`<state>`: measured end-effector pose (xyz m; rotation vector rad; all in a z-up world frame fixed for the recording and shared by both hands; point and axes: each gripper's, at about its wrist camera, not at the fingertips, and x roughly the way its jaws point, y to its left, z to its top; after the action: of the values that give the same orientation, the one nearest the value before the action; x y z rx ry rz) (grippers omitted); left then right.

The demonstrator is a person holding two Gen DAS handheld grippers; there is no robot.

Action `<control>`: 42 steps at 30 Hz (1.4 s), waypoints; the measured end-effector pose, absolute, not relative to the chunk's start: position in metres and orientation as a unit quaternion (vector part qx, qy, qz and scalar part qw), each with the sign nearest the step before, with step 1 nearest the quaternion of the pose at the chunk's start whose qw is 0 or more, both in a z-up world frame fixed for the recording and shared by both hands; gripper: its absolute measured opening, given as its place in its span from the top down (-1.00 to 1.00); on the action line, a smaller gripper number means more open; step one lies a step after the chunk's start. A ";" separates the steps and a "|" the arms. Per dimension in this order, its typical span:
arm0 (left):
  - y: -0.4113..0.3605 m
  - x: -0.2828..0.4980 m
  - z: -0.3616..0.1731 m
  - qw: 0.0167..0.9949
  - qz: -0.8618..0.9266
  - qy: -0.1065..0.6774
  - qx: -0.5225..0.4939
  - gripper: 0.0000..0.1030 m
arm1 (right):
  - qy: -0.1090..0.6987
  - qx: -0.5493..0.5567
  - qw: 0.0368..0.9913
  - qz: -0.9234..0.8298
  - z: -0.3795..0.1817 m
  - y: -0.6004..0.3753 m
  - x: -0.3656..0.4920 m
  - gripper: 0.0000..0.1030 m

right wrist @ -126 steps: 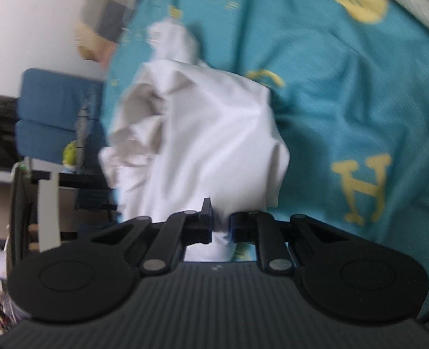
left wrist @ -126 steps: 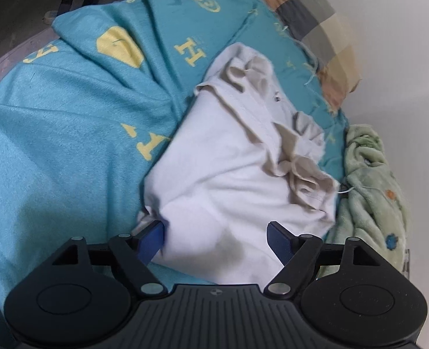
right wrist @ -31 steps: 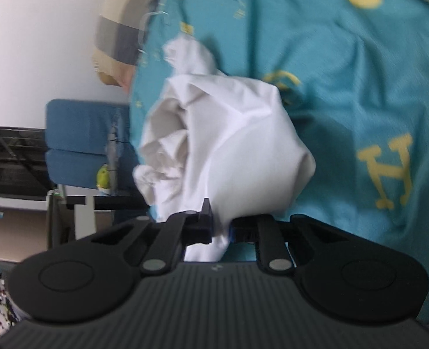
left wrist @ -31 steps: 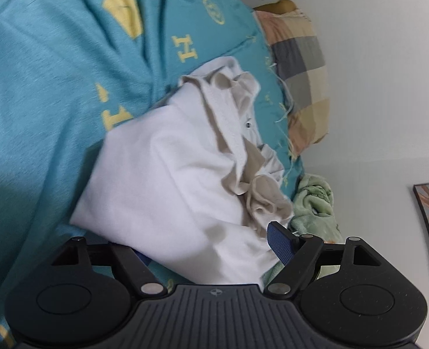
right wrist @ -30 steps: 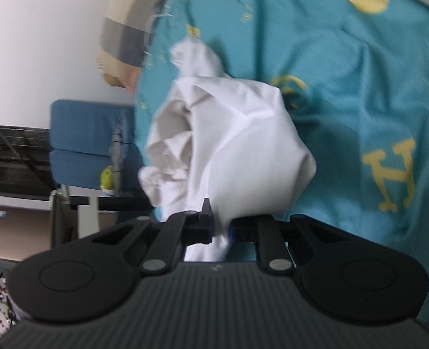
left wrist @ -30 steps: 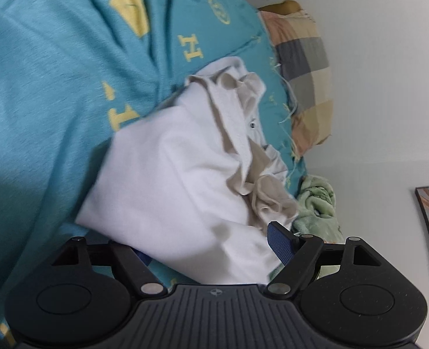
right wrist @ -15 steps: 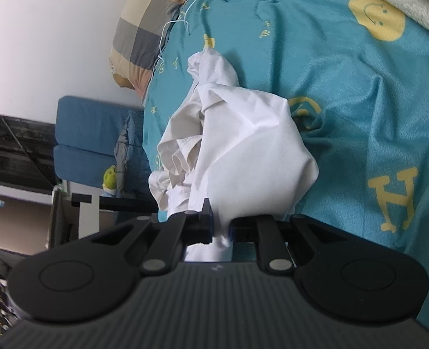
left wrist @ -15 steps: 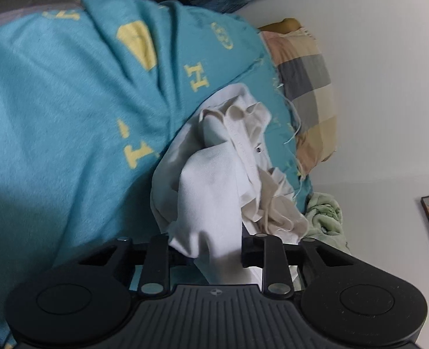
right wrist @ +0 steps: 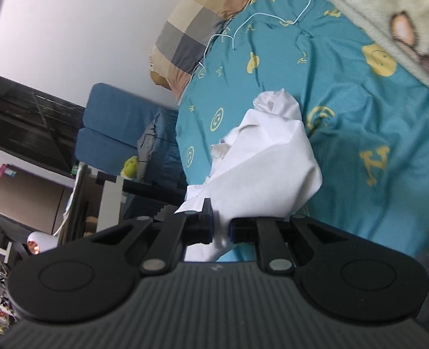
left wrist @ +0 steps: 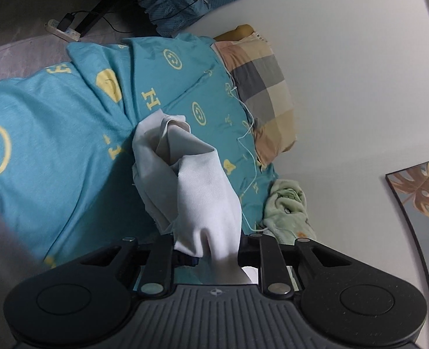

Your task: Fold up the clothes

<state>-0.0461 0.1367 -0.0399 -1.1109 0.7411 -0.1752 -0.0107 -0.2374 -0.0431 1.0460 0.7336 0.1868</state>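
A white garment (left wrist: 197, 186) hangs crumpled above the teal bedspread (left wrist: 54, 145), held up by both grippers. My left gripper (left wrist: 208, 254) is shut on one edge of it; the cloth drapes over the fingers and hides the pads. In the right wrist view my right gripper (right wrist: 221, 229) is shut on another edge of the same white garment (right wrist: 266, 160), which bunches in front of it with a folded collar part at the left. Its far end still reaches down toward the bedspread (right wrist: 359, 122).
A checked pillow (left wrist: 261, 87) lies at the head of the bed against the white wall. A pale green blanket (left wrist: 287, 203) is bunched by the wall. A thin white cable (right wrist: 258, 17) runs across the bedspread. A blue sofa (right wrist: 118, 125) and shelving stand beside the bed.
My left gripper closed on the garment's edge, and both grippers lifted. The garment rose off the bed and now hangs bunched between them, with more of the room in view.
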 end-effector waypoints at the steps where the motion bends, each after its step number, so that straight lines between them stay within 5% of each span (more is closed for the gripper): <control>1: 0.137 -0.058 -0.038 0.782 -0.082 0.344 -0.514 0.58 | 0.340 0.490 0.798 0.087 -0.042 -0.238 -0.022 0.75; 12: 0.150 -0.110 -0.040 0.756 -0.067 0.376 -0.532 0.55 | 0.360 0.513 0.777 0.059 -0.052 -0.235 -0.079 0.75; 26: 0.130 0.067 -0.057 0.758 -0.034 0.378 -0.529 0.53 | 0.376 0.510 0.772 0.040 -0.052 -0.236 0.095 0.74; 42: 0.126 0.191 -0.148 0.757 -0.015 0.449 -0.475 0.51 | 0.456 0.481 0.748 0.030 -0.162 -0.236 0.219 0.72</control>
<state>0.1908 0.1257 -0.1481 -1.0354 0.9782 -0.0318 0.2186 -0.2362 -0.1621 1.0511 0.9972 0.0660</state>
